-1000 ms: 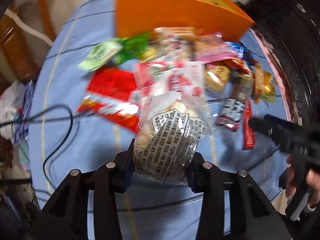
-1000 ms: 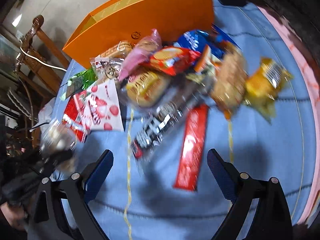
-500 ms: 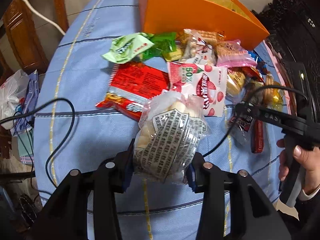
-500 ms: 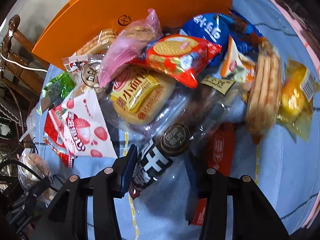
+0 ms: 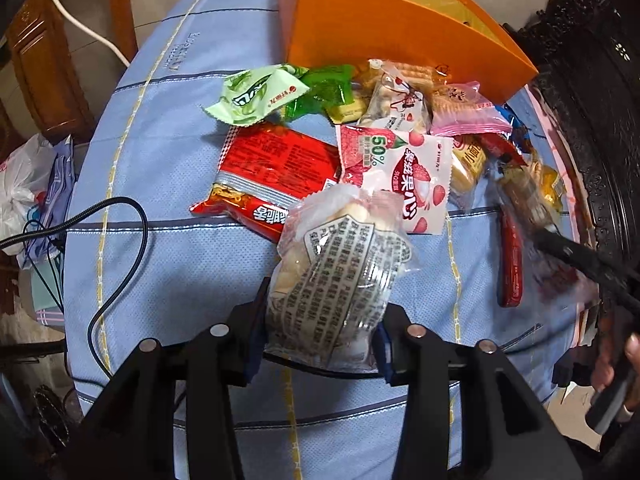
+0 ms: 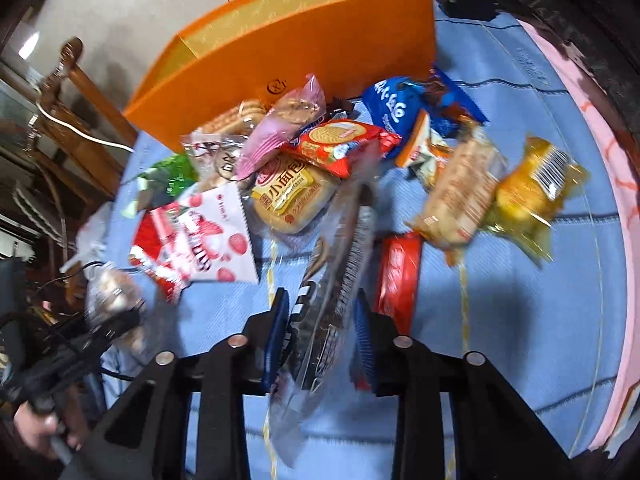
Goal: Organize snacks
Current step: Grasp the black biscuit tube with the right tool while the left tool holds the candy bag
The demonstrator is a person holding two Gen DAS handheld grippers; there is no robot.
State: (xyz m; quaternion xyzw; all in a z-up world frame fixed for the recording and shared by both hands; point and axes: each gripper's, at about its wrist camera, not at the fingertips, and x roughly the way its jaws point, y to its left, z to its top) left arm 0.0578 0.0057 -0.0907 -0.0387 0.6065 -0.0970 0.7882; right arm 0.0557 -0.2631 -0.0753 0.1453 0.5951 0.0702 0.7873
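The left hand-held gripper [image 5: 320,328] is clamping a clear bag of pale round snacks [image 5: 340,276], holding it above the table [image 5: 168,184], well in front of the orange box [image 5: 384,36]. The right hand-held gripper [image 6: 320,336] is pinching a dark, clear-wrapped snack bar [image 6: 332,276] in front of that box, beside the snack pile [image 6: 316,160].
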